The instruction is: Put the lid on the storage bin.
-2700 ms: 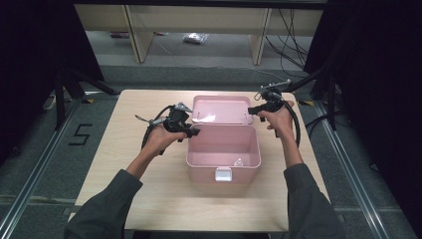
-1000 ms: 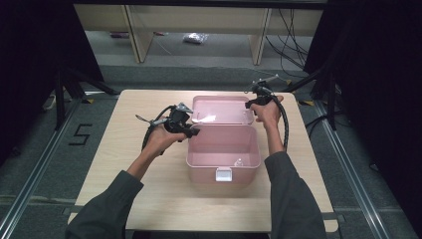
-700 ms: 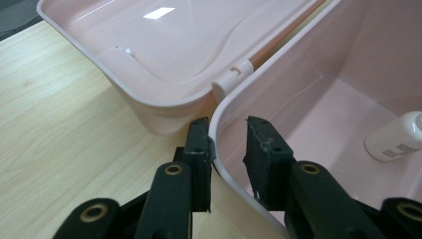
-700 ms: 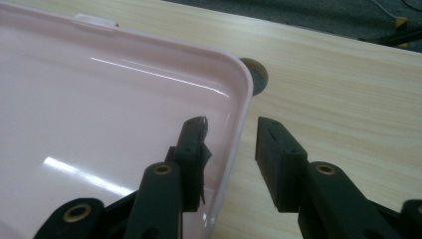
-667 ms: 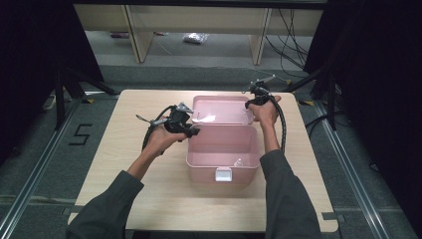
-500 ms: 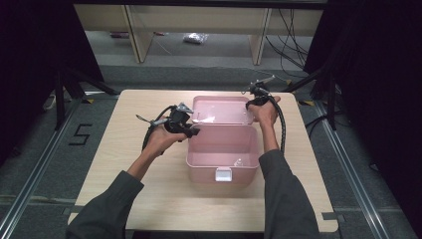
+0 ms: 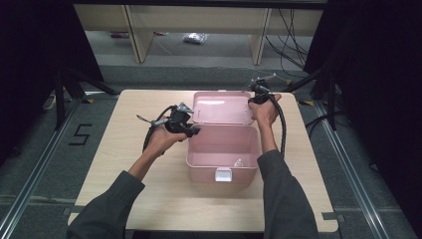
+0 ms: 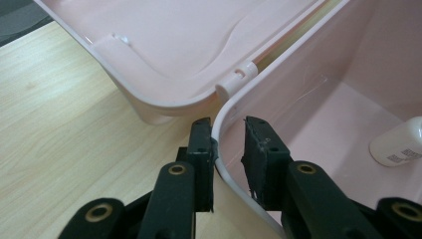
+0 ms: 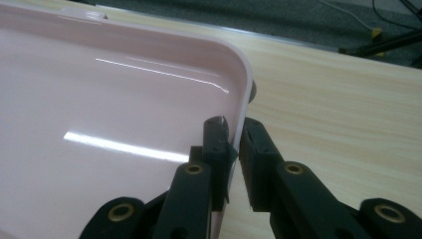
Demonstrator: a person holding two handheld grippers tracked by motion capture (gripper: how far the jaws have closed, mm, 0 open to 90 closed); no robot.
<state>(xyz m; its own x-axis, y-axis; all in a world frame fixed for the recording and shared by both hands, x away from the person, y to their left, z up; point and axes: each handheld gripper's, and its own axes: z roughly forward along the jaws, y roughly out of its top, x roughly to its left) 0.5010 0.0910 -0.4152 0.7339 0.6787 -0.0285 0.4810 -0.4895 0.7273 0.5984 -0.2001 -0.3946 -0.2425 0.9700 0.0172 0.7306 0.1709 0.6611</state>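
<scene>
We have a pink plastic storage box (image 7: 224,149) standing near the middle of the wooden counter (image 7: 114,164), its hinged lid (image 7: 221,107) thrown back and leaning away from us behind the box body. A white latch (image 7: 223,174) sits on the front wall facing us. Inside, on the bottom, lies a small white bottle (image 8: 398,142) with a printed label; the print is too small for us to read, and we see no brand on the box itself.

Our left gripper (image 8: 226,149) straddles the rim of the box at its left rear corner, just below the hinge (image 8: 238,79). One of its fingers (image 8: 201,159) lies against the outside of the wall and the other stands inside with a gap to the plastic, so we judge the grasp as loose, not yet clenched on the rim. Our right gripper (image 9: 233,144) is at the far right corner of the lid, its fingers close together on either side of the lid's edge, apparently pinching it.

We judge that the lid is about to be swung shut: the box is steadied, the lid taken, but the lid is fully open and the latch unfastened, so closing and latching remain.

On the floor to the left of the counter a floor marking (image 7: 79,134) reads "5".
</scene>
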